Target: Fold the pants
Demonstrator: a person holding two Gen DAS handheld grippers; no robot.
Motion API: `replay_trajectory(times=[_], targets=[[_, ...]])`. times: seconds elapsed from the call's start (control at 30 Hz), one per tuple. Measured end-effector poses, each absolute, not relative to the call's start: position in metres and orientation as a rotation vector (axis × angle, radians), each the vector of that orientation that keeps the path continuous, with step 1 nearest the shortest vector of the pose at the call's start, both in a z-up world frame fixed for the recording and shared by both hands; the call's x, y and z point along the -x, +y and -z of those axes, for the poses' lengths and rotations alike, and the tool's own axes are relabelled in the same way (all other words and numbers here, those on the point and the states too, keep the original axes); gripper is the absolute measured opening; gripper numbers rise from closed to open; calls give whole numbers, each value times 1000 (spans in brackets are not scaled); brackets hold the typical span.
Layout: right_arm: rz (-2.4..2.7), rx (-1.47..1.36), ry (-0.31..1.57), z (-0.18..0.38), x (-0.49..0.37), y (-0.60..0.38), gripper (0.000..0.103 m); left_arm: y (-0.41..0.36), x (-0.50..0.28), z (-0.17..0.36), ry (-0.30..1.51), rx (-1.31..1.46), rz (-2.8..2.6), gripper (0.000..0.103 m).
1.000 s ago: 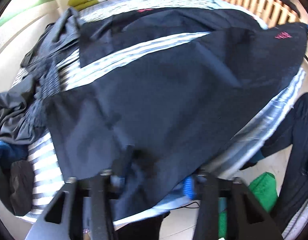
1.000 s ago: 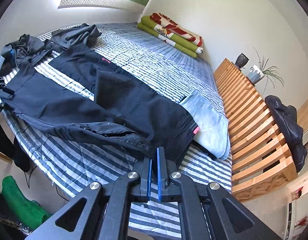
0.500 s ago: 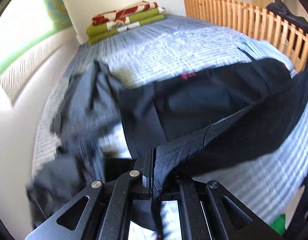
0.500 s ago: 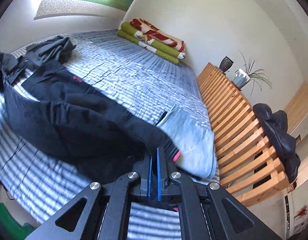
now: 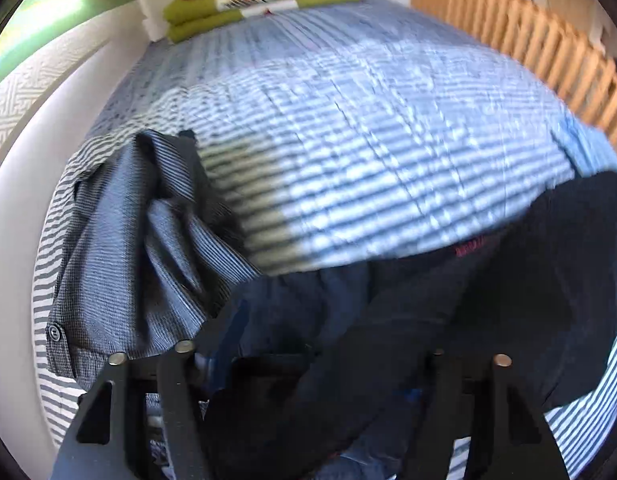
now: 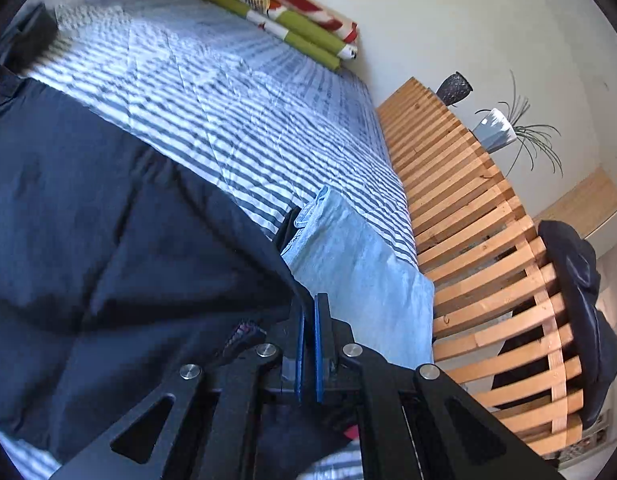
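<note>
The black left gripper (image 5: 308, 364) has just been opening and stands wide, the dark navy cotton pants (image 5: 448, 320) draped loose between its jaws on the blue-and-white striped bed (image 5: 368, 140). The right gripper (image 6: 308, 344) is clamped tight on the pants' edge (image 6: 108, 240), just beside a folded light-blue towel (image 6: 360, 276) on that bed. Farther up the bed, a crumpled grey shirt (image 5: 140, 248) lies left of the pants, and green-and-red folded blankets (image 6: 280, 12) lie at its head.

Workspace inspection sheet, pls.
Surface: striped bedspread, rumpled.
Job's things: black pants, spread over the near edge.
Clutter: grey buttoned garment; light blue folded garment; folded blankets.
Grippers: left claw open, jaws have just been opening, pants fabric lies loose between them; right claw shut at the pants edge, pinch unclear.
Cables: nothing seen.
Surroundings: wooden slatted frame, dark jacket on it, potted plant, vase.
</note>
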State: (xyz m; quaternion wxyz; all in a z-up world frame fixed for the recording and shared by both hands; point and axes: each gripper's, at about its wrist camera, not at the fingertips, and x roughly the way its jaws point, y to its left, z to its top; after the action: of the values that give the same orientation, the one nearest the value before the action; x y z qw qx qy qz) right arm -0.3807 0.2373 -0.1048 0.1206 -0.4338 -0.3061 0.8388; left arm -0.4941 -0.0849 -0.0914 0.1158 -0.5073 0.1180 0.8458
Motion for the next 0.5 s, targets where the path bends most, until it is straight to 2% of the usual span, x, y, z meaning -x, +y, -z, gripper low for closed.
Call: replay_trajectory(times=[0.17,0.23,0.43,0.47,0.5], targets=[[-2339,1366,-995,146,411,235,7,-101,468,84,388,1427,-2507,71],[-2324,1383,-1001,152,414,231,14,-115,458,80,327,1415,-2519,73],[-2292,1336,-1053,145,420,229,19,-163,439,58,190,1403,-2612,74],[-2290,1323,-1047,140,420,230,25,-169,437,53,155,1396,-2614,74],[-2291,1301,-1043,132,418,231,38,-175,431,50,139,1392,-2611,74]])
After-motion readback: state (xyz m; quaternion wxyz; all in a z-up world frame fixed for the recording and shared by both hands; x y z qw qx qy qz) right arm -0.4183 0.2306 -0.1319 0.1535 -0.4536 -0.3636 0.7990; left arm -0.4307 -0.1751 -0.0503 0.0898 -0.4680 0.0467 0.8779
